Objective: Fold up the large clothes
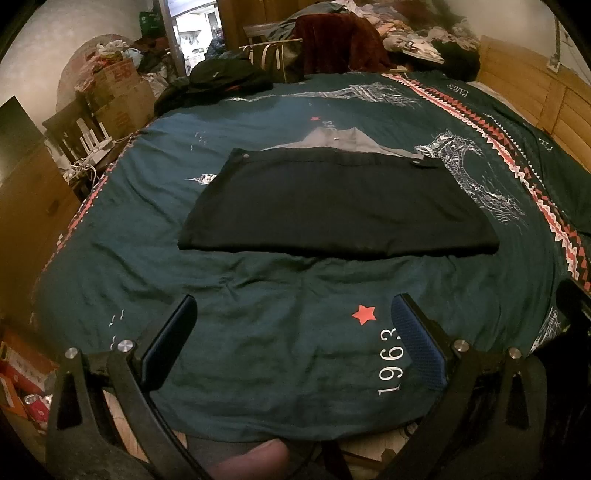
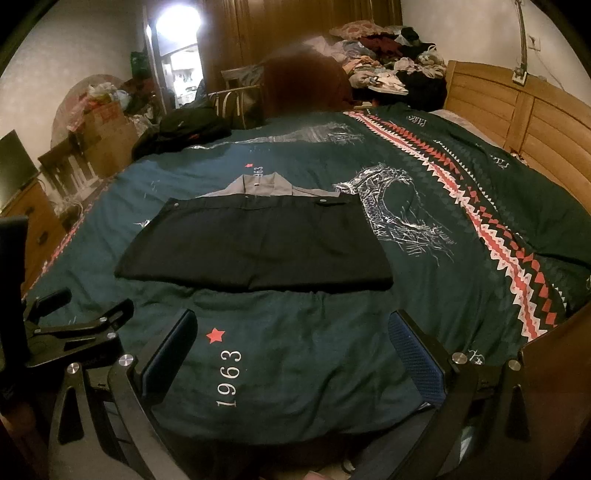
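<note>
Dim room with pale plaster walls [image 2: 443, 22]. A dark teal printed bedspread [image 1: 258, 350] covers the bed; a slatted light-wood headboard [image 2: 517, 110] stands at right. A bright doorway [image 2: 177, 62] sits beyond. Stacked cardboard boxes [image 1: 118, 92] and a wooden chair [image 1: 74, 136] line the left wall.

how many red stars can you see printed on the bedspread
2. One red star sits near the bed's front edge beside the 1963 print, between the open fingers. A smaller star lies beyond the folded black garment, which may hide others.

left gripper [image 1: 293, 325]: fingers spread wide, holding nothing | right gripper [image 2: 291, 339]: fingers spread wide, holding nothing
</note>
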